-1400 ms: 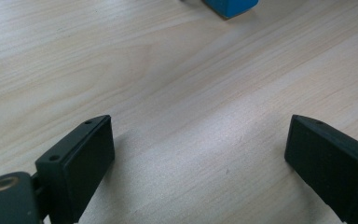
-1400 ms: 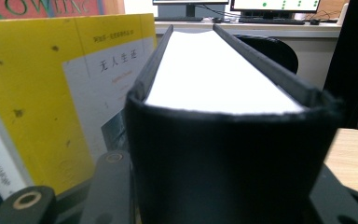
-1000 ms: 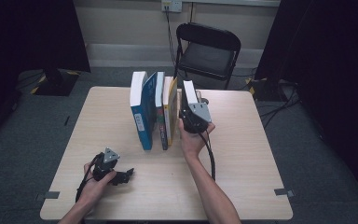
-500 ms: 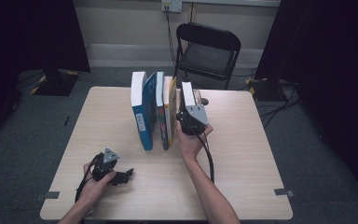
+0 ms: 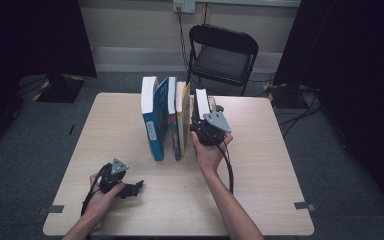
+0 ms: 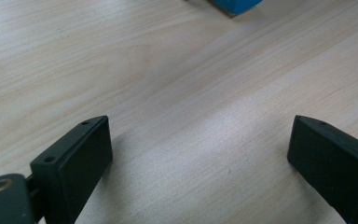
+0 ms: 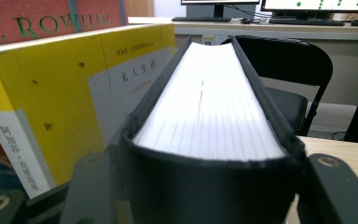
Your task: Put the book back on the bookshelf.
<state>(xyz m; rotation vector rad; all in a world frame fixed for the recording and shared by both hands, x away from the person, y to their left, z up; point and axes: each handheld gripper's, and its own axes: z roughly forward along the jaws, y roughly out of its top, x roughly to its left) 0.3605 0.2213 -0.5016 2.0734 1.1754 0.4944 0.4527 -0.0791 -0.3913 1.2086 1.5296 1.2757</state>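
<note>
I am watching the black-covered book (image 5: 201, 104) standing upright at the right end of the row of books on the tabletop (image 5: 260, 170), just beside the yellow paperback (image 5: 184, 120). In the right gripper view its white page block (image 7: 209, 107) is running straight away between the jaws of my right hand-held gripper (image 5: 207, 131). Those jaws have just been opening; they are still flanking the black covers, though I cannot quite tell whether the pads are pressing. Left of the yellow paperback, a thin dark-spined book (image 5: 172, 122) and a blue book (image 5: 152, 122) are standing upright too. My left hand-held gripper (image 5: 132, 187) is resting low over bare wood near the front-left of the tabletop, well apart from the books, its jaws spread wide with nothing between them.
</note>
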